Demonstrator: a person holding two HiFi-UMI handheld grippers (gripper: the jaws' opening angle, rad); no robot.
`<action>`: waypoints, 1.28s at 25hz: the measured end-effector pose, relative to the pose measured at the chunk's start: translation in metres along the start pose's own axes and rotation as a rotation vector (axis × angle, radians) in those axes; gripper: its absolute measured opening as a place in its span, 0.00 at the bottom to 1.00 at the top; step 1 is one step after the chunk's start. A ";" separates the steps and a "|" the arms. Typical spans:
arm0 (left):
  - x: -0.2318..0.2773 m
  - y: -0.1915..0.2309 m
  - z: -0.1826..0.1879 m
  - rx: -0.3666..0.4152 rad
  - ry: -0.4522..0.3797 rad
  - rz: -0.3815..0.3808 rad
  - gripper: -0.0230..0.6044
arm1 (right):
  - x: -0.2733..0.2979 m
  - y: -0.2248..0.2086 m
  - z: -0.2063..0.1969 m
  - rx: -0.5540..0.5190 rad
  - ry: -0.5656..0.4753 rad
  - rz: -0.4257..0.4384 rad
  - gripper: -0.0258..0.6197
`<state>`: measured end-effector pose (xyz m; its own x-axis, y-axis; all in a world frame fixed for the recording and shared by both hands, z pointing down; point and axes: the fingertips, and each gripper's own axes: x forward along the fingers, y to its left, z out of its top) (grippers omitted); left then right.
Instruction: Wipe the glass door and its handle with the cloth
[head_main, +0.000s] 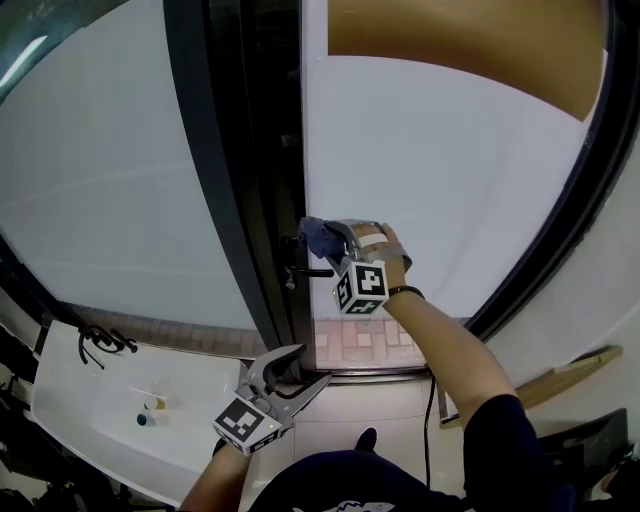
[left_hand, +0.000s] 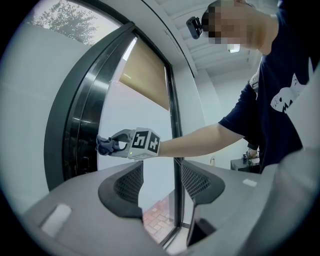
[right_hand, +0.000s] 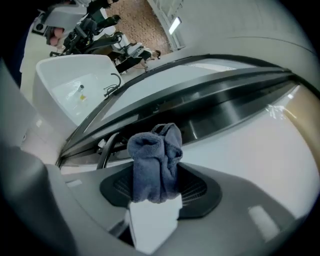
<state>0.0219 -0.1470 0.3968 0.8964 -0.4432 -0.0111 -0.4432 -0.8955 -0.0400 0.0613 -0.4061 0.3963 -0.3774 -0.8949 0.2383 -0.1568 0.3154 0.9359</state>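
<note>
The frosted glass door (head_main: 450, 180) stands ahead, with its dark frame (head_main: 250, 200) running down the middle. A dark lever handle (head_main: 305, 272) sticks out of the frame, also seen as the handle (right_hand: 107, 149) in the right gripper view. My right gripper (head_main: 328, 240) is shut on a bunched blue-grey cloth (head_main: 319, 236), held at the frame's edge just above the handle. The cloth (right_hand: 155, 157) stands up between the jaws. My left gripper (head_main: 308, 366) hangs low near my body, open with nothing in it, its jaws (left_hand: 162, 176) apart and pointed at the door.
A white table (head_main: 90, 400) sits at the lower left, with a black cable (head_main: 100, 340) and small bits (head_main: 150, 408) on it. A wooden board (head_main: 570, 375) lies at the lower right. A tan blind (head_main: 460, 45) covers the top of the pane.
</note>
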 end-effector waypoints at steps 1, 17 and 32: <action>-0.002 0.001 -0.002 0.000 0.002 0.005 0.41 | 0.009 0.006 0.000 -0.027 0.015 0.014 0.37; 0.010 0.000 -0.003 -0.009 0.002 -0.034 0.41 | -0.060 0.022 -0.168 -0.072 0.262 0.025 0.37; 0.003 -0.001 -0.012 -0.017 0.001 -0.027 0.41 | -0.069 0.001 -0.081 0.096 0.094 0.009 0.37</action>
<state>0.0253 -0.1480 0.4086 0.9079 -0.4191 -0.0097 -0.4192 -0.9076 -0.0234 0.1607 -0.3695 0.4015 -0.2929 -0.9159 0.2743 -0.2420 0.3486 0.9055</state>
